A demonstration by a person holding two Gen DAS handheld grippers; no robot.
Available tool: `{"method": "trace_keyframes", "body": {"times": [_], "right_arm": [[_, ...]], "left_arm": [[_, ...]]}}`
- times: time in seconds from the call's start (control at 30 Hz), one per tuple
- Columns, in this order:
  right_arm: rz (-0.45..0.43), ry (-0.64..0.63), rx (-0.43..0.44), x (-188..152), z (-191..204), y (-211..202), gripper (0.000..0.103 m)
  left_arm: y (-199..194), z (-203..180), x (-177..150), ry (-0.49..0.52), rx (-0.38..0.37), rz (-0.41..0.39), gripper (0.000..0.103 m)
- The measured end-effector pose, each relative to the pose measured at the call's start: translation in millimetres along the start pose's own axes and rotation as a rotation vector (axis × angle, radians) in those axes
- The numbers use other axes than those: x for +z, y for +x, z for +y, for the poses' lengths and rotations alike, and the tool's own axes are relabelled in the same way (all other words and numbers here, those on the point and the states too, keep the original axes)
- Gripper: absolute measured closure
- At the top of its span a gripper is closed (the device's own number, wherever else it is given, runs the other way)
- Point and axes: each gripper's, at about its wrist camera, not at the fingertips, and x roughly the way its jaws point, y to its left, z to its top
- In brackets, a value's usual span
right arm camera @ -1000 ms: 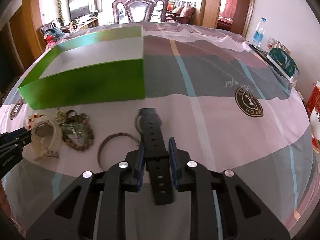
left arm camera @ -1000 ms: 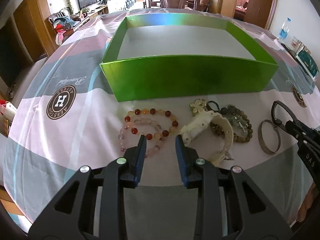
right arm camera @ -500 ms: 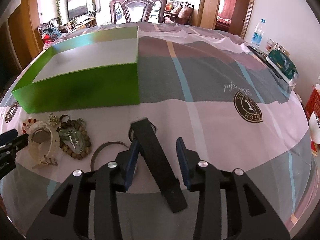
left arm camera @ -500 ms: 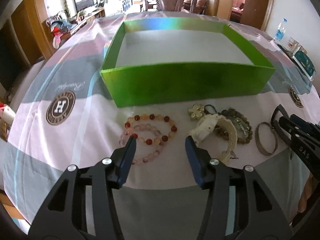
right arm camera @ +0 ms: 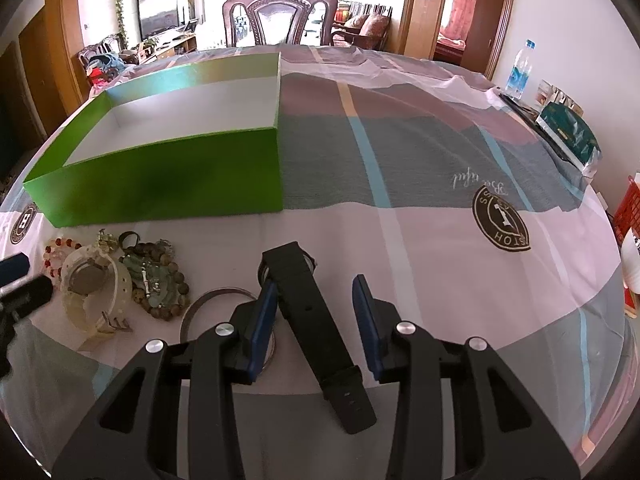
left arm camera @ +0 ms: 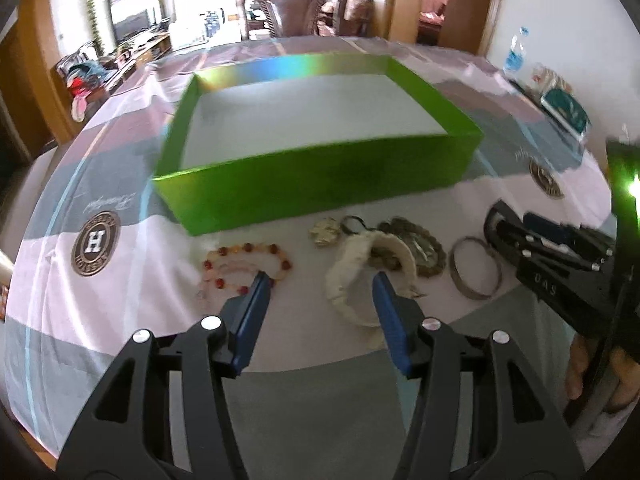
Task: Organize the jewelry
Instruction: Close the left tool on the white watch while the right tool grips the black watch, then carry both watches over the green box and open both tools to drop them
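Note:
An open green box [left arm camera: 320, 184] with a white floor stands on the table; it also shows in the right wrist view [right arm camera: 168, 176]. In front of it lie a red and orange bead bracelet [left arm camera: 248, 260], a cream watch [left arm camera: 360, 268], a dark bead bracelet [left arm camera: 424, 248], a metal bangle [left arm camera: 476, 268] and a gold charm [left arm camera: 326, 232]. My left gripper [left arm camera: 320, 288] is open above the gap between the bead bracelet and the cream watch. My right gripper [right arm camera: 316, 292] is open, with a black watch [right arm camera: 312, 316] lying on the table between its fingers.
A patterned tablecloth [right arm camera: 440, 184] covers the round table. A water bottle [right arm camera: 520, 68] and a green packet [right arm camera: 568, 128] stand at the far right. A wooden chair [right arm camera: 280, 16] stands behind the table. A red basket [right arm camera: 630, 208] is at the right edge.
Both grippers have opened wide. The right gripper let go of the black watch, which now lies tilted between its fingers. The left gripper has shifted right toward the cream watch.

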Motion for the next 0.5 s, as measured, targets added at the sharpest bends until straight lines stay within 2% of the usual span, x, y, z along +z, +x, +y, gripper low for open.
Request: {"method": "trace_keyframes", "body": {"times": [0.07,0.13,0.17,0.2,0.23,0.4,0.5], "right_arm": [[0.004,-0.004,0.001,0,1,3,0.064],[0.01,-0.008,0.003,-1,2,5,0.066],[0.009,-0.015,0.006,-1,3,6,0.077],[0.011,-0.022,0.01,-1,3,7,0.081],[0.011,-0.024,0.021,-2,3,6,0.086],[-0.029,-0.032,0.046,-2,4,-7,0.086],[-0.056,-0.029,0.09,2,4,-21,0.086]], "left_arm": [[13,-6,1,0.009,0.006,0.031,0.051],[22,-7,-1,0.0,0.006,0.054,0.062],[28,-7,0,-0.005,0.005,0.065,0.073],[32,-6,-1,-0.011,0.003,0.076,0.083],[34,-5,-1,-0.017,-0.002,0.082,0.083],[27,4,-3,-0.042,0.016,0.061,0.084],[8,18,2,-0.065,0.02,0.016,0.084]]}}
